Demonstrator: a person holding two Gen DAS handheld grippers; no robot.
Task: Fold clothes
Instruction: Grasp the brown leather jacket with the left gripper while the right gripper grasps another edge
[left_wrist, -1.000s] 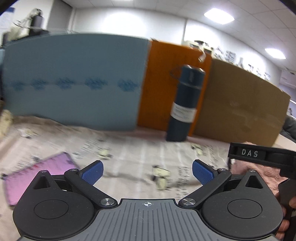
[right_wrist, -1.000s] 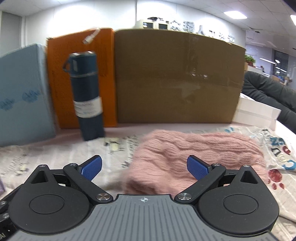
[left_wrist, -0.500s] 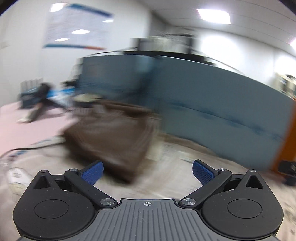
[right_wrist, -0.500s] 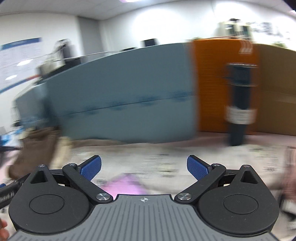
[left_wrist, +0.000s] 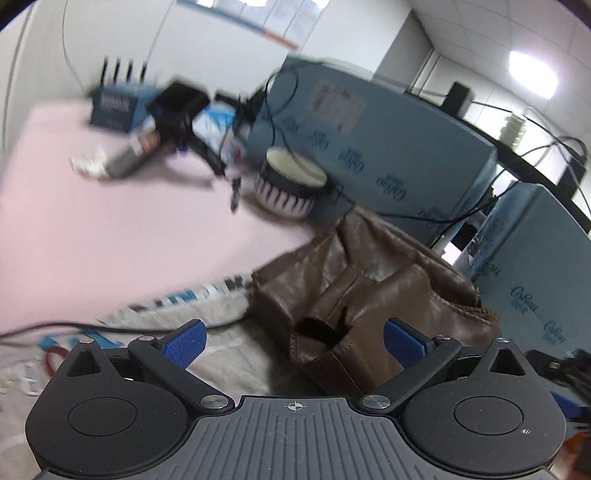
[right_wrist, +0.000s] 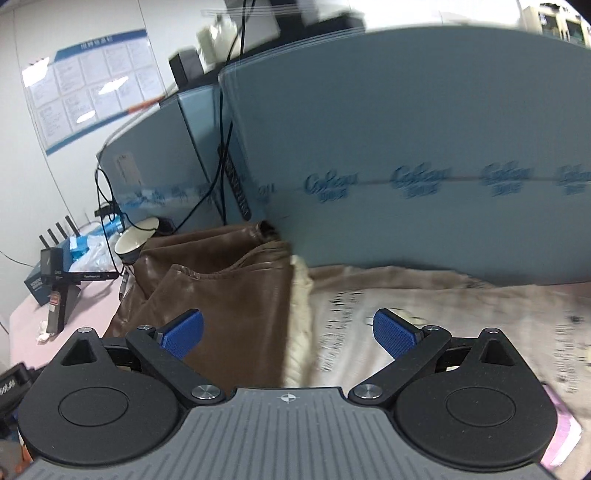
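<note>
A brown leather garment (left_wrist: 362, 280) lies crumpled on the printed cloth, right in front of my left gripper (left_wrist: 293, 341). The left gripper is open and empty, its blue pads on either side of a folded edge, apart from it. The same garment (right_wrist: 221, 291) fills the left half of the right wrist view, with a cream fleece lining (right_wrist: 299, 310) along its right edge. My right gripper (right_wrist: 288, 332) is open and empty just above that edge.
Blue foam boards (right_wrist: 406, 166) stand behind the garment. A pink table surface (left_wrist: 110, 221) stretches left with a striped bowl (left_wrist: 288, 188), cables and boxes (left_wrist: 118, 107). The printed cloth (right_wrist: 443, 321) runs to the right. A black device on a stand (right_wrist: 59, 280) is at far left.
Both grippers swung left, away from the blue flask and pink knit, and now face the brown leather garment close up. Both stayed open.
</note>
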